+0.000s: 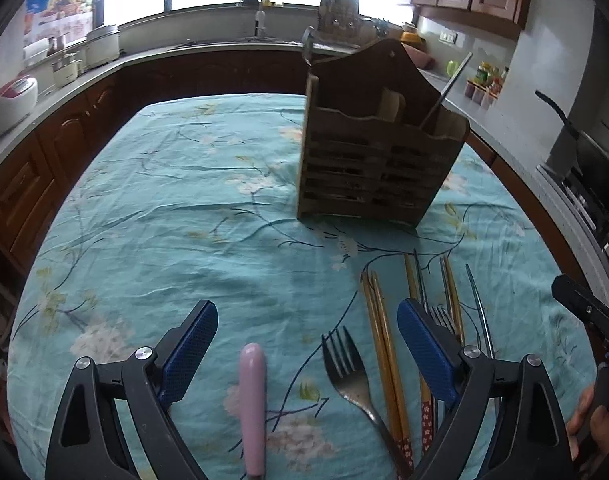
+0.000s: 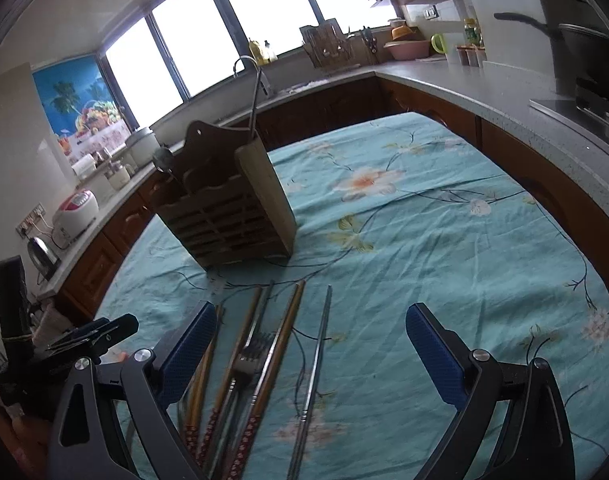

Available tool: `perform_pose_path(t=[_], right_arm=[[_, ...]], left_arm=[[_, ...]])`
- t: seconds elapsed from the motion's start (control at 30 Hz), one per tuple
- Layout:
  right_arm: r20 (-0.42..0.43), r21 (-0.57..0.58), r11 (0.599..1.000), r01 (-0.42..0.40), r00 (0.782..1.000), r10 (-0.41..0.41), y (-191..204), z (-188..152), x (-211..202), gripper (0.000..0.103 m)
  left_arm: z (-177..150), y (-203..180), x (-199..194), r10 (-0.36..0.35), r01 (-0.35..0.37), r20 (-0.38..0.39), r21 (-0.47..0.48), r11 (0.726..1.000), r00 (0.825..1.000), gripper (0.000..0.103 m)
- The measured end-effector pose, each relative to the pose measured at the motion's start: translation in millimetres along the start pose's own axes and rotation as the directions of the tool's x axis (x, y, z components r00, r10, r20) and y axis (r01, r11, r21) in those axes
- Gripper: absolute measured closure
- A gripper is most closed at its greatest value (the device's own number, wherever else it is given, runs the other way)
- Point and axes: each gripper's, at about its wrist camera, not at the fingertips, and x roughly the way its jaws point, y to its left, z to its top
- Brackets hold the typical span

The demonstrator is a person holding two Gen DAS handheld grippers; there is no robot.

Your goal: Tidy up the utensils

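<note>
Pink-handled utensil (image 1: pixel 253 408) and dark fork (image 1: pixel 350 376) are lying nearest the lens, between the wide-open, empty jaws of the left gripper (image 1: pixel 307 350). Wooden chopsticks (image 1: pixel 380 344) and further cutlery are resting just beside them on the floral-clothed worktop (image 1: pixel 164 208), with the wooden caddy (image 1: pixel 378 152) standing upright beyond. The right gripper (image 2: pixel 311 354), jaws likewise spread and empty, is hovering over a metal chopstick (image 2: pixel 316 368). Closing squarely across one handle, clear of its neighbours, is probably giving the cleanest lift.
</note>
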Motion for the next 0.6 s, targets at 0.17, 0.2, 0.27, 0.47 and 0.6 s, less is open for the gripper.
perform_pose_path(t=[0.17, 0.2, 0.27, 0.47, 0.6], right_arm=[[-0.025, -0.012, 1.000, 0.023, 0.999, -0.023, -2.4, 3.6, 13.8, 0.013], [-0.034, -0.015, 1.000, 0.026, 0.999, -0.026, -2.7, 4.5, 17.2, 0.017], [-0.051, -0.016, 1.000, 0.027, 0.998, -0.027, -3.2, 5.5, 23.3, 0.025], [-0.114, -0.023, 0.999, 0.037, 0.993, -0.040, -4.7, 4.8, 47.0, 0.043], [-0.150, -0.031, 0.998, 0.048, 0.987, -0.052, -4.7, 3.7, 61.4, 0.052]], left_arm=[[9.8, -12.6, 26.0, 0.002, 0.000, -0.043, 0.053, 0.999, 0.999, 0.026], [11.7, -15.1, 31.9, 0.003, 0.001, -0.053, 0.064, 0.998, 0.999, 0.026], [14.7, -18.9, 41.5, 0.003, 0.002, -0.068, 0.079, 0.997, 0.998, 0.029], [20.1, -27.0, 73.4, 0.009, 0.004, -0.125, 0.108, 0.994, 0.992, 0.039], [19.7, -27.2, 93.7, 0.011, 0.008, -0.170, 0.108, 0.994, 0.985, 0.050]])
